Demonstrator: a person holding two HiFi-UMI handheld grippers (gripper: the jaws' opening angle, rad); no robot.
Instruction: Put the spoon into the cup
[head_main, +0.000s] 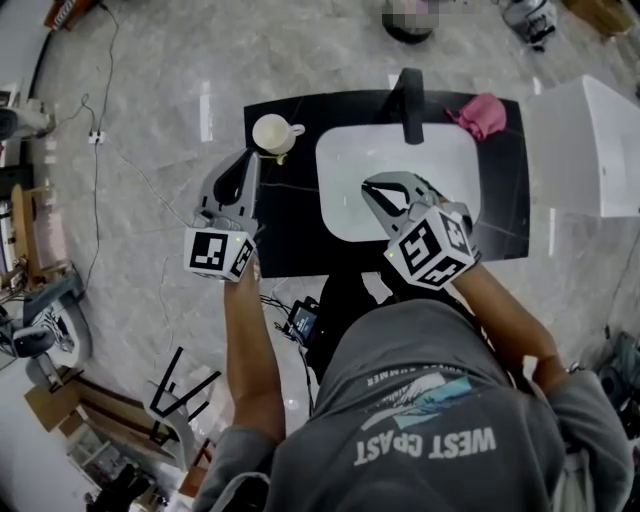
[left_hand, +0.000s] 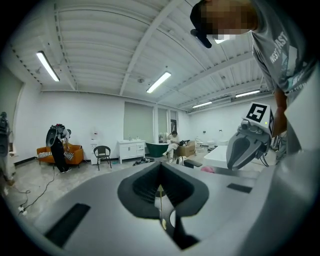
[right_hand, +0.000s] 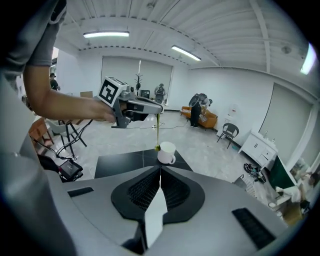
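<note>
Right gripper view gives the clearest look. The left gripper (right_hand: 158, 112) is clamped on the handle of the spoon (right_hand: 158, 131), which hangs straight down. Its bowl is just beside the rim of the cup (right_hand: 166, 152), on the side nearer this camera, and I can't tell if it's touching. The cup sits upright near a corner of the black table (right_hand: 125, 162), left of the white sink (head_main: 400, 175). The right gripper (right_hand: 160, 171) has its jaws pressed together with nothing in them, hovering over the sink.

So I'd call this the line-up step: spoon carried, not in yet. Next move is probably shifting the spoon over the cup's opening with the bowl clear above the rim, then lowering it in and letting go. It's a thin handle, so a swing could clip the rim and tip the cup.
</note>
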